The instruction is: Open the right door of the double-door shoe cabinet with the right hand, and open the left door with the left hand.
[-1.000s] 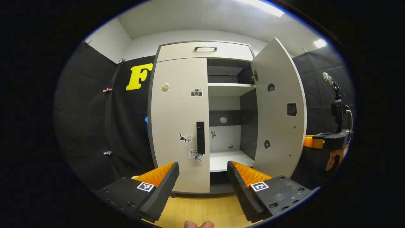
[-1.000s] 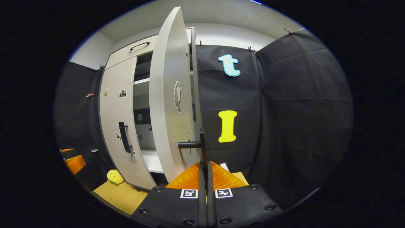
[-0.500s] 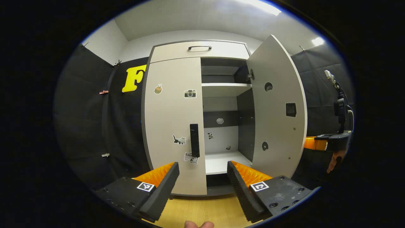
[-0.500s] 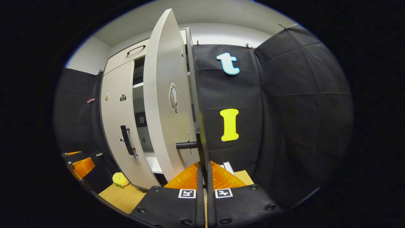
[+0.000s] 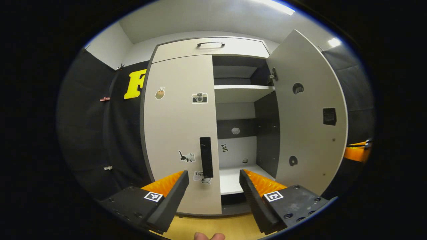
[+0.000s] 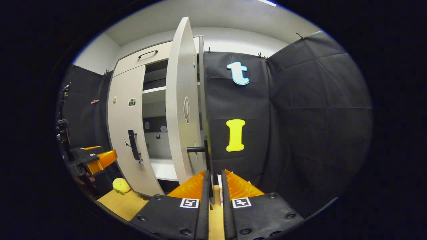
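The left gripper (image 5: 213,186) has its two fingers spread wide, holding nothing, just before the left door's handle (image 5: 206,156). The right gripper (image 6: 213,186) shows a narrow gap between its fingers, with the right door's handle (image 6: 207,156) in that gap; contact cannot be confirmed. The shoe cabinet (image 5: 233,48) has two doors: left door (image 5: 176,126) closed, right door (image 5: 307,113) swung open. One drawer sits above.
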